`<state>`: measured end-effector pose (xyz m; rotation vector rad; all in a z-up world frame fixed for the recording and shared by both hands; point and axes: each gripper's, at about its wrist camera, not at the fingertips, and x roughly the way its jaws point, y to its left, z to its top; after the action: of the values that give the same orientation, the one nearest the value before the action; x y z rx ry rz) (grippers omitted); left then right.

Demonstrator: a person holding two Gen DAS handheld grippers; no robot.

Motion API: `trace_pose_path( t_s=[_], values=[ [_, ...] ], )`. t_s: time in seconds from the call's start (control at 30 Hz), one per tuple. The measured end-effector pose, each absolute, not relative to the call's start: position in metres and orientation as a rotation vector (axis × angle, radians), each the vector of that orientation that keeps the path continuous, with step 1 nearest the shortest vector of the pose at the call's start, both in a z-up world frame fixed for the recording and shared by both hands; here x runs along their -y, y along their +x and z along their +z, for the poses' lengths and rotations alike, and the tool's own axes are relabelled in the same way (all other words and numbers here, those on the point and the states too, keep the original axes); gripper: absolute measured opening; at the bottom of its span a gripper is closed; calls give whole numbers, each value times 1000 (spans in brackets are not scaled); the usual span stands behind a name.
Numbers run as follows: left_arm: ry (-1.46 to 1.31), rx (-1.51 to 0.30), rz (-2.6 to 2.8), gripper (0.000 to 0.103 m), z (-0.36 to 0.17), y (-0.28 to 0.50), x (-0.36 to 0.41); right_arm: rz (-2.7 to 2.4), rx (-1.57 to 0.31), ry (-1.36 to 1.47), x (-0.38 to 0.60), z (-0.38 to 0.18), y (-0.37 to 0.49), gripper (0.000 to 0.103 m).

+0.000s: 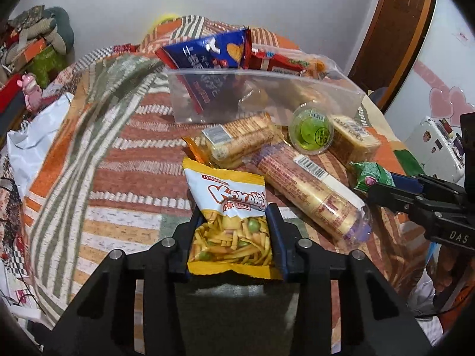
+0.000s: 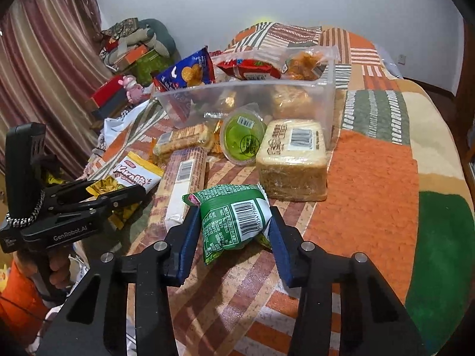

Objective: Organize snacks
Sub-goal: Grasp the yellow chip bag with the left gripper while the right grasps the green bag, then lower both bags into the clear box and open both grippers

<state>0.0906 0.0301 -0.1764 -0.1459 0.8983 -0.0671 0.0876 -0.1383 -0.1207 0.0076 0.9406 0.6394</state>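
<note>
Several packets already stand in the clear bin [image 2: 328, 89] on the bed [image 2: 371, 178], while the left gripper [image 1: 233, 237] clamps the yellow snack bag [image 1: 228, 207] and the right gripper [image 2: 233, 237] clamps the green packet [image 2: 234, 216], with the biscuit rolls [image 1: 308, 190], jelly cup [image 2: 243, 142] and wrapped cake [image 2: 291, 163] left outside.

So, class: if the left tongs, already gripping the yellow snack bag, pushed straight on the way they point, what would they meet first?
Probably the clear-wrapped biscuit pack lying just beyond the yellow snack bag that the left tongs grip. The clear plastic bin sits further along that line, though depth is hard to judge.
</note>
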Motion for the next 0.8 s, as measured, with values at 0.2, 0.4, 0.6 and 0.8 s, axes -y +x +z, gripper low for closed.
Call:
trace_pose_path(
  t_s=[0.2,0.4,0.6,0.8],
  values=[
    [-145,-843,-64,40,-155,87,-34,636,-884,20,140,-101,87,41],
    [-144,-787,-77,40,-133,90,-33,615,-820,36,146,-81,90,41],
    [-133,-729,-99,40,-110,102,-27,590,-751,55,152,-62,101,41],
    [-106,-684,-105,40,-95,126,-16,563,-693,56,153,-48,117,41]
  ],
)
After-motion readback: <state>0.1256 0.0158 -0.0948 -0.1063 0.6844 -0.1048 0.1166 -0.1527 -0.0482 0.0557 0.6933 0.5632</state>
